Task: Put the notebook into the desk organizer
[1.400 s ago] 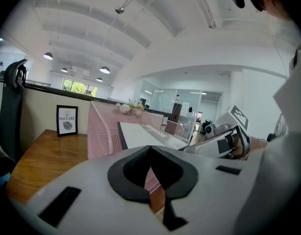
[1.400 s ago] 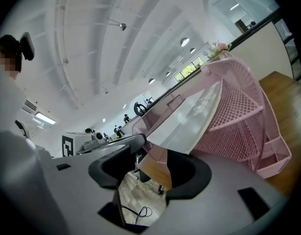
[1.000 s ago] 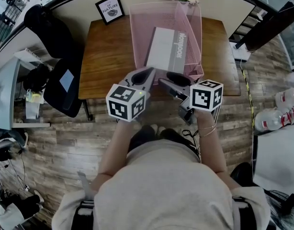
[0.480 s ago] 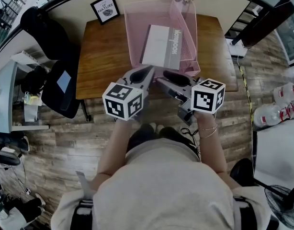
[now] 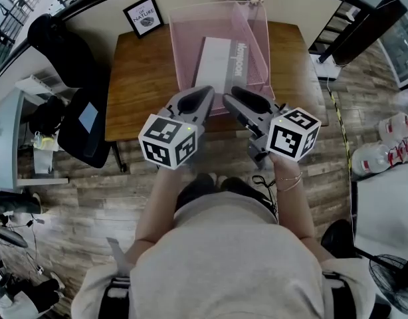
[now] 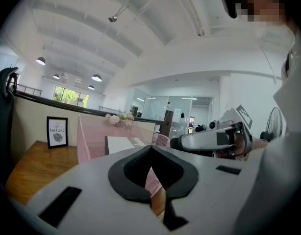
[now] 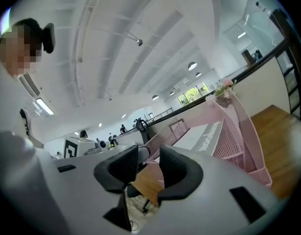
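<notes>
**Two empty hand-held grippers side by side before the pink wire-mesh desk organizer (image 5: 184, 45).**
The left gripper (image 6: 150, 151) has its jaws pressed together on nothing. The right gripper (image 7: 149, 153) has its jaws partly apart; they have just been closing, with nothing between them. Just beyond both tips, the white notebook (image 5: 217, 62) with a grey spine lies flat inside the desk organizer, which stands on the brown wooden desk (image 5: 141, 78).
</notes>
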Tool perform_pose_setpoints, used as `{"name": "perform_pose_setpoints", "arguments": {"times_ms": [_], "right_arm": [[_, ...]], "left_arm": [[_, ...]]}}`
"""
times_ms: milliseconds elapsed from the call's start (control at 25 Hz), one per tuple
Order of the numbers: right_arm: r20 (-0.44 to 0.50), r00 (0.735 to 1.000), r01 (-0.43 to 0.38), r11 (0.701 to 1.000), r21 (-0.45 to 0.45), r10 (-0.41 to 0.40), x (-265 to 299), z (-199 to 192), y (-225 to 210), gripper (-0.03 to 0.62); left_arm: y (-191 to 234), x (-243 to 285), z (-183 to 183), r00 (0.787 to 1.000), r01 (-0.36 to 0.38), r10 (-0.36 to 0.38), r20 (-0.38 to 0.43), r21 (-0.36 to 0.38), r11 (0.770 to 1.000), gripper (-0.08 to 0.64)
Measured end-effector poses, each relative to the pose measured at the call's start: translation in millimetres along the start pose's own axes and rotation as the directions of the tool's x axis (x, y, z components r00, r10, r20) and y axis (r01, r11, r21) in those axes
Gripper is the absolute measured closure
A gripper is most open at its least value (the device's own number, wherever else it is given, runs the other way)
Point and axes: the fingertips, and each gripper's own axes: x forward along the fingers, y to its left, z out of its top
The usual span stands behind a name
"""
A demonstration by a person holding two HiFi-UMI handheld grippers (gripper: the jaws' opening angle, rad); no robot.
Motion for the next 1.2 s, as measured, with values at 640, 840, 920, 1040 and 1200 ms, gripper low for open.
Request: {"name": "perform_pose_setpoints", "arguments": {"times_ms": [640,840,920,1040,1200], "right_arm": [[0.048,0.987,0.159,0.905,-0.395,-0.153,8.0,19.4,6.6,0.558],[0.117,0.980,0.192,0.912,-0.363,-0.160,3.9,25.7,3.5,0.580],[0.149,0.974,0.214,0.910,-0.354,-0.171,1.7,27.6,2.4,0.580],[0.178,0.966,0.238,0.904,-0.354,-0.185,0.7,28.5,1.3,0.580],[0.168,0.970,0.227,0.910,-0.347,-0.177,3.2,24.1,1.1,0.580]], "left_arm": [[-11.0,0.4,27.3,0.998,0.027,-0.032,0.047,0.092,0.995,0.548],[-15.4,3.6,25.6,0.998,0.035,-0.041,0.043,0.115,0.993,0.548],[-16.7,3.7,24.5,0.998,0.031,-0.037,0.050,0.123,0.992,0.548],[-19.2,5.7,19.3,0.999,0.032,-0.036,0.033,0.135,0.990,0.548],[-21.8,8.3,16.1,0.999,0.037,-0.040,0.013,0.152,0.988,0.549]]}}
